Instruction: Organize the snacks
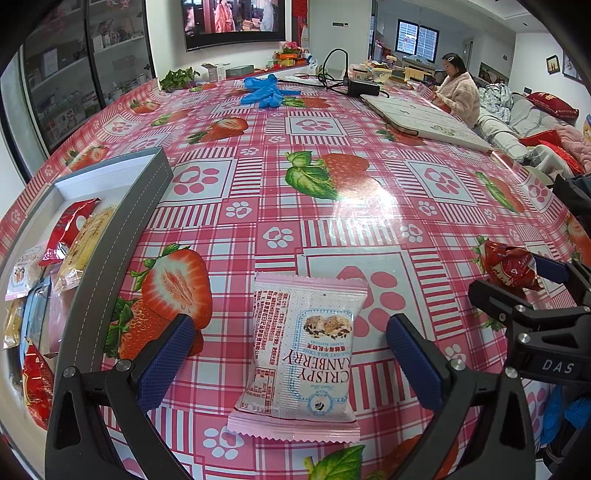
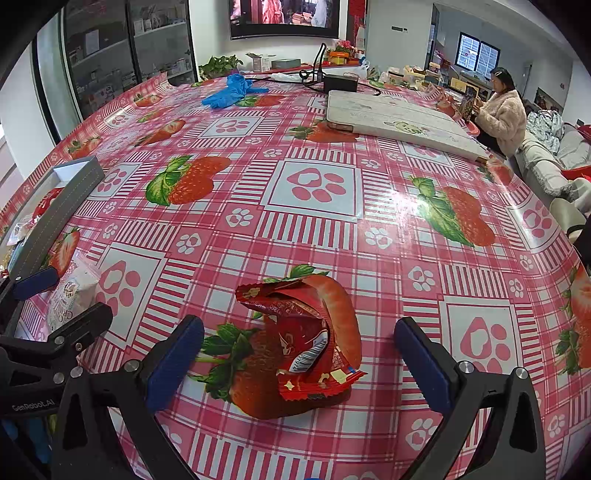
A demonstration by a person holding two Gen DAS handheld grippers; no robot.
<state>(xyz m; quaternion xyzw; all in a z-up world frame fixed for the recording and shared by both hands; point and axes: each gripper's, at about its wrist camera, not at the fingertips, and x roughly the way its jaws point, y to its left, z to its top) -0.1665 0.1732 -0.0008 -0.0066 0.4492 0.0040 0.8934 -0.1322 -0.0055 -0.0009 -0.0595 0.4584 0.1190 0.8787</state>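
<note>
1. A home living room: a TV (image 1: 234,22) hangs on the far wall, switched on.
2. A sofa (image 1: 532,118) heaped with cushions and bedding runs past the table's right edge; a person (image 1: 460,94) sits there.
3. Glass-door cabinets (image 1: 85,66) stand beyond the left edge.
4. The table (image 1: 332,206) wears a strawberry-print oilcloth; a plant (image 1: 179,78) sits at its far edge.

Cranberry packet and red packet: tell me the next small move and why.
Probably close both grippers. The left gripper is open with the cranberry packet lying flat between its fingers; the right gripper is open around the crumpled red packet. Both still lie on the table, outside the box.
</note>
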